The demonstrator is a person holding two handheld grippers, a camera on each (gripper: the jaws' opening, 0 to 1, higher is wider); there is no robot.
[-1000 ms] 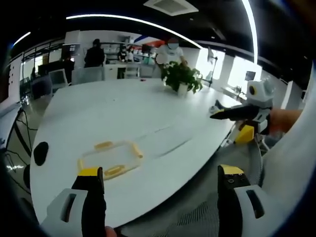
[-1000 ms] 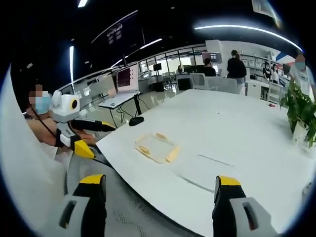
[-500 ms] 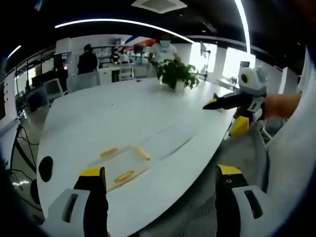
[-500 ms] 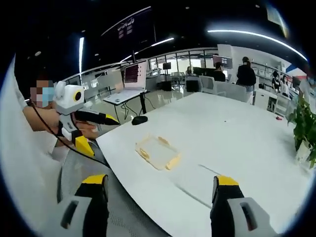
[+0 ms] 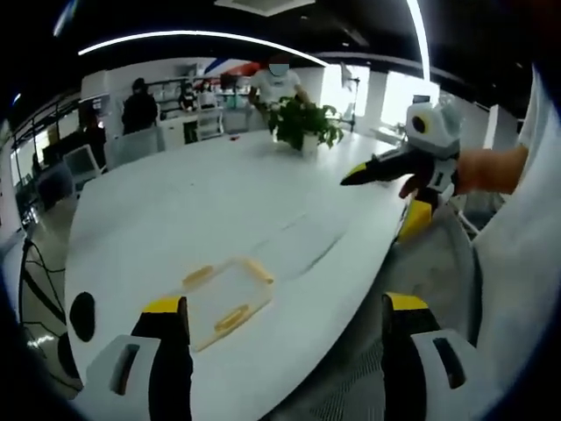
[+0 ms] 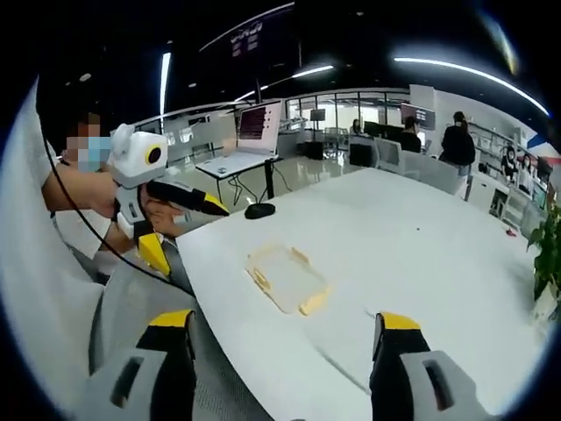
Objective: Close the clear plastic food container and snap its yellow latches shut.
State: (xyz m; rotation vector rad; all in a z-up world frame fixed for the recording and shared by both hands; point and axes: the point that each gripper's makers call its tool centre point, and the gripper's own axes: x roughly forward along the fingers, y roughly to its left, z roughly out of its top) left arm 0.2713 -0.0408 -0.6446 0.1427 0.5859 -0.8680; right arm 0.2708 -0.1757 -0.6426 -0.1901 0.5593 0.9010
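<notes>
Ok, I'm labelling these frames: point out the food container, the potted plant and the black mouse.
food container [image 5: 221,293]: left gripper view, clear top face.
potted plant [image 5: 304,124]: left gripper view, leaves.
black mouse [image 6: 260,210]: right gripper view, its top.
</notes>
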